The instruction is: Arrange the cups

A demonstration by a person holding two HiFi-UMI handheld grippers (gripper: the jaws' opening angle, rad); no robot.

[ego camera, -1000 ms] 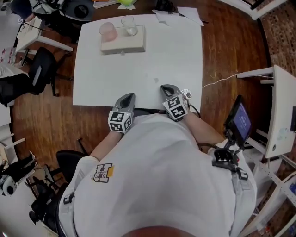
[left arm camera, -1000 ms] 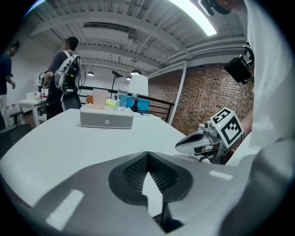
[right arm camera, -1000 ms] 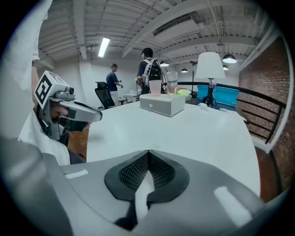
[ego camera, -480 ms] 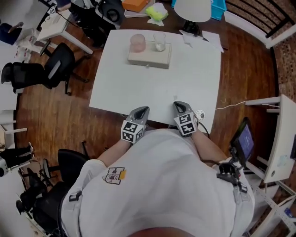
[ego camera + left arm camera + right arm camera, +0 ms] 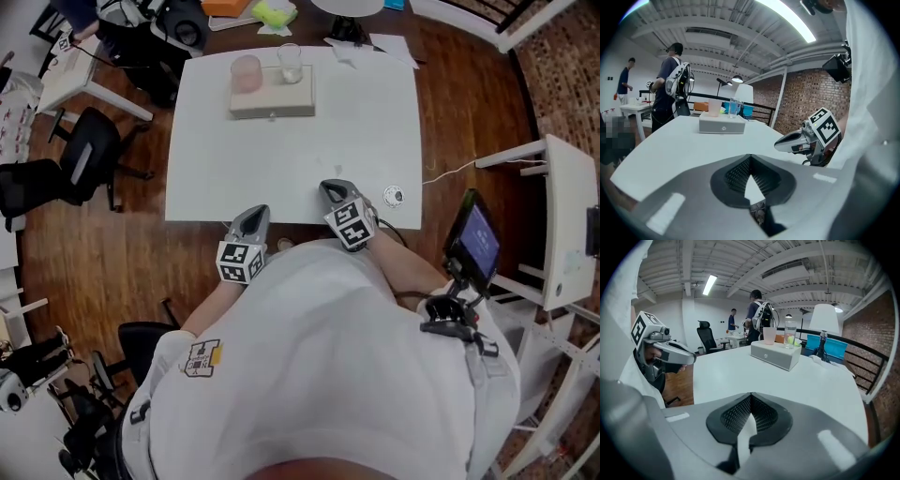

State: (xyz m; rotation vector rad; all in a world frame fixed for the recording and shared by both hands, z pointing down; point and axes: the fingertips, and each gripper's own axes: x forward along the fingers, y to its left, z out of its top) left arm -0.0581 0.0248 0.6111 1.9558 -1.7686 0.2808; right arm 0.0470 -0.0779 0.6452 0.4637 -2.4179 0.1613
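Note:
A pink cup (image 5: 247, 73) and a clear glass (image 5: 290, 63) stand side by side on a white box (image 5: 272, 98) at the far side of the white table (image 5: 300, 150). My left gripper (image 5: 255, 216) hovers at the near table edge, shut and empty. My right gripper (image 5: 330, 187) is just over the near edge, also shut with nothing in it. In the left gripper view the box (image 5: 723, 125), pink cup (image 5: 715, 107) and glass (image 5: 733, 107) lie far ahead of the left gripper (image 5: 750, 157). The right gripper view shows the same pink cup (image 5: 769, 335) and glass (image 5: 790, 334) beyond the right gripper (image 5: 751, 395).
A small round device (image 5: 394, 196) with a cable lies near the table's right front corner. Office chairs (image 5: 89, 141) stand on the left, a screen on a stand (image 5: 476, 246) and a white side table (image 5: 567, 225) on the right. A lamp (image 5: 824, 319) stands behind the box. People stand far off.
Both grippers have shifted a little along the table's near edge, still shut. The head view has swung, and the cups stay on the box.

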